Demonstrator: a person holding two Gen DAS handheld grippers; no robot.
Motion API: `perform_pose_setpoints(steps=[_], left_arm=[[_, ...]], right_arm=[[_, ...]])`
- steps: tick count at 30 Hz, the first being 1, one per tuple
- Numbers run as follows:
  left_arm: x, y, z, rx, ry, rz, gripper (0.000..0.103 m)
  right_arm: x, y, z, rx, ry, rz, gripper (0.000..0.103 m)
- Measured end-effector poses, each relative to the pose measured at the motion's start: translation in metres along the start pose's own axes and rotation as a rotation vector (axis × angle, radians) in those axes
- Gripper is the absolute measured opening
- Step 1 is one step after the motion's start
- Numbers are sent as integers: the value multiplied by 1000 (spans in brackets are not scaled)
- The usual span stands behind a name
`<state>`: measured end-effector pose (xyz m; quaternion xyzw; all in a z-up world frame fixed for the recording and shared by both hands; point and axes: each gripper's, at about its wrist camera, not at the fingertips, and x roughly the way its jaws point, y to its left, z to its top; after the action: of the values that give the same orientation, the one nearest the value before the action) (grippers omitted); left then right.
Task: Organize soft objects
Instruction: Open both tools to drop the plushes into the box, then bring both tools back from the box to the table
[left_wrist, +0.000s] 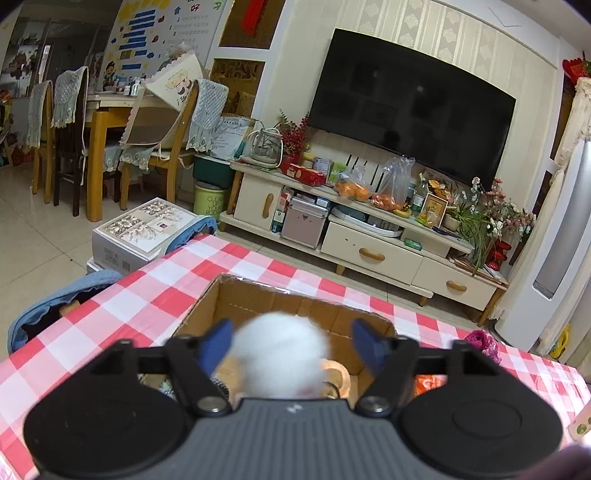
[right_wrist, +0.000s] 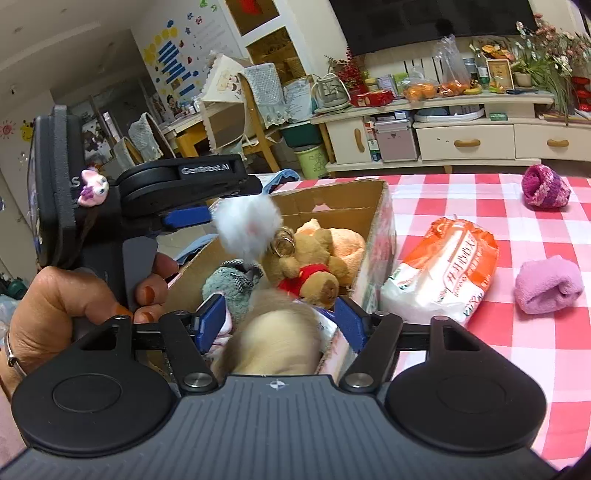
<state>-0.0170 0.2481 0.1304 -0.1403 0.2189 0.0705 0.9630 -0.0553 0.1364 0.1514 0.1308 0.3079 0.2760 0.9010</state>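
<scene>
A cardboard box (right_wrist: 373, 236) stands on the red-checked table and holds a bear in a red shirt (right_wrist: 314, 266), a grey plush (right_wrist: 227, 282) and an orange cloth (right_wrist: 347, 242). My left gripper (left_wrist: 291, 341) is open over the box (left_wrist: 258, 299). A white fluffy ball (left_wrist: 282, 350) is between its fingers, loose and blurred; it also shows in the right wrist view (right_wrist: 247, 225) with a key ring under it. My right gripper (right_wrist: 279, 317) is open at the box's near edge, a blurred cream fluffy ball (right_wrist: 275, 338) between its fingers.
An orange-and-white tissue pack (right_wrist: 443, 273) lies right of the box. A rolled pink sock (right_wrist: 548, 284) and a purple knit item (right_wrist: 543, 188) lie further right. A TV cabinet (left_wrist: 369, 236) stands beyond the table, chairs at left.
</scene>
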Motion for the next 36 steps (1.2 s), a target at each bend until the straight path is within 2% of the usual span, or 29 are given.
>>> perform_pose_setpoints(steps=[2, 6, 12, 15, 29, 32, 36], left_arm=[[-1, -2, 0, 14, -9, 2, 85], [-2, -6, -2, 45, -13, 7, 89], [-2, -12, -5, 55, -10, -1, 93], [2, -15, -8, 50, 31, -31, 93], [32, -58, -35, 190, 89, 50, 94], [35, -68, -38, 213, 108, 45, 94], [29, -78, -38, 232, 77, 24, 94]], right_arm=[[-6, -4, -1, 22, -14, 3, 97], [-10, -9, -2, 23, -40, -21, 100], [-13, -23, -4, 43, -61, -72, 100], [-17, -30, -6, 63, -65, -84, 101], [-36, -62, -15, 103, -85, -156, 102], [-41, -70, -17, 109, -95, -175, 102], [-46, -81, -20, 108, -101, -203, 102]])
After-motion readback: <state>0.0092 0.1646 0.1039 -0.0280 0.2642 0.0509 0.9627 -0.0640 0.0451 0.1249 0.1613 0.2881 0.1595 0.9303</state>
